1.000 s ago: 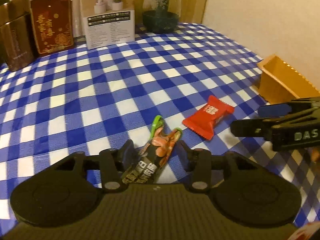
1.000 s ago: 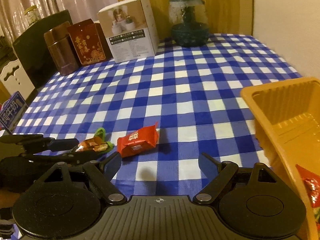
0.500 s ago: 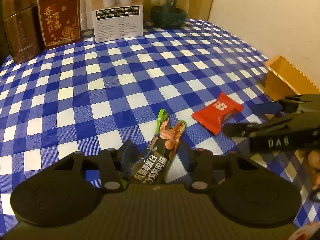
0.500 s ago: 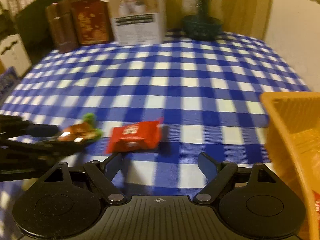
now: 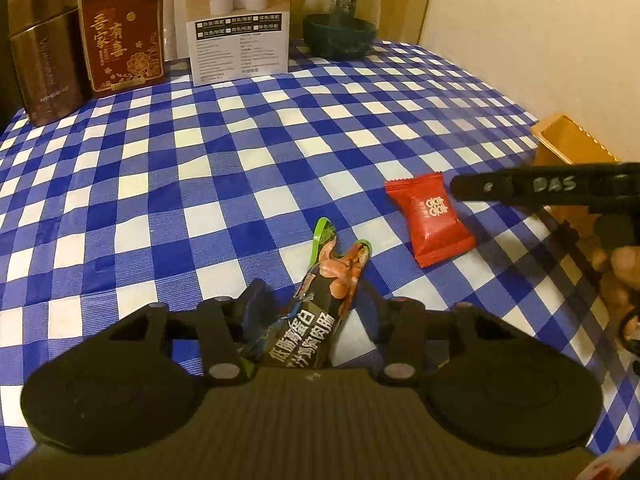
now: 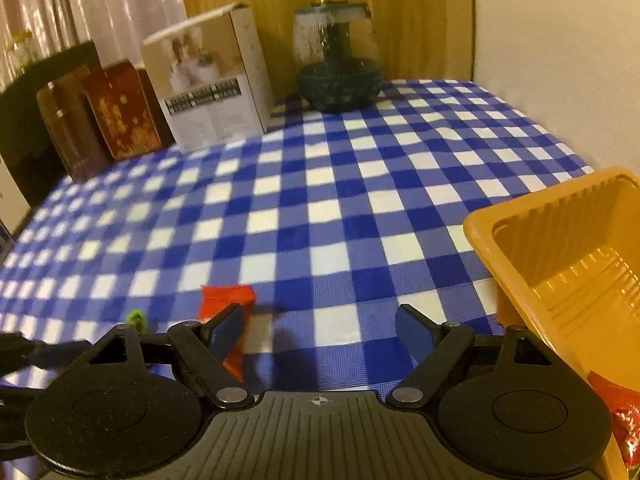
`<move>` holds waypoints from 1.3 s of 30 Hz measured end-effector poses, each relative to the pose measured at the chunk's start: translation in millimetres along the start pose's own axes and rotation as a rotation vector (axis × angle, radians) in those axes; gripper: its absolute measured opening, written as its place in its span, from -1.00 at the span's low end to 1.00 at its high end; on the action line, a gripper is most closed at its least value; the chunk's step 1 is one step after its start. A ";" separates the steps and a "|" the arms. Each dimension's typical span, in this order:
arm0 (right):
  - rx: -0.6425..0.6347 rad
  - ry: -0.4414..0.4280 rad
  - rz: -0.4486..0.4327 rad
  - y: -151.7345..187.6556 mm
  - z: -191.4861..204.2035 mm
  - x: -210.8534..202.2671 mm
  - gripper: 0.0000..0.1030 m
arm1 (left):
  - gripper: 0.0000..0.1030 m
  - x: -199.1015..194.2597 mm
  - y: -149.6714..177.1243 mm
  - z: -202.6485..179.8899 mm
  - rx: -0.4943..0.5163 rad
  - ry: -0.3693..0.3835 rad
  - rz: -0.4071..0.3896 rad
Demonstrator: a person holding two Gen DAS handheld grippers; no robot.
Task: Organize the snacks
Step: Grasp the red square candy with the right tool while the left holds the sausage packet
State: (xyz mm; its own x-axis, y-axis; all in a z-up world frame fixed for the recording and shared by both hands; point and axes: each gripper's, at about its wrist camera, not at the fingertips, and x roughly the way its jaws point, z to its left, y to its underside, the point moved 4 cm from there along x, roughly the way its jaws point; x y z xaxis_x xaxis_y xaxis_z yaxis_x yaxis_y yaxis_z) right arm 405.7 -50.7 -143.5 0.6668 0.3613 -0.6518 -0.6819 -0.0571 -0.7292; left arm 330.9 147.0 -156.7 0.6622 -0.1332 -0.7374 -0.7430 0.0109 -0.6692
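On the checked cloth (image 5: 168, 168) a red packet (image 5: 430, 220) lies flat, just left of the orange tray (image 6: 560, 264). Left gripper (image 5: 308, 308) is clamped on a dark sausage stick (image 5: 320, 308), whose green-tipped end juts forward over the cloth. Right gripper (image 6: 320, 330) stands with jaws apart and nothing between them; its left finger (image 6: 228, 332) overlaps the red packet in its own view. More red wrappers (image 6: 620, 420) sit in the tray.
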 end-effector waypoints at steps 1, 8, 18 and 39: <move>-0.003 -0.012 -0.017 -0.7 3.5 -5.1 0.61 | -0.12 -0.3 -0.2 0.3 -0.004 -0.003 -0.002; -0.035 -0.100 0.023 5.7 35.3 1.4 0.36 | -0.23 0.1 -2.0 1.6 -0.020 -0.032 0.005; -0.110 -0.106 0.080 17.4 45.4 18.3 -0.12 | -0.25 -0.4 2.0 0.7 -0.006 -0.038 -0.004; -0.134 -0.052 0.073 15.8 36.9 16.9 -0.13 | -0.40 2.9 1.9 -5.4 0.079 -0.066 -0.007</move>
State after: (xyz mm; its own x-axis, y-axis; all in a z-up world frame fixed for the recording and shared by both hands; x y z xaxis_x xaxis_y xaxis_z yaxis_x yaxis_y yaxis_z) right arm 395.1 -11.2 -158.3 0.5978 0.3990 -0.6953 -0.6796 -0.2077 -0.7035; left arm 330.9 141.3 -159.6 0.6746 -0.0683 -0.7350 -0.7298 0.0882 -0.6780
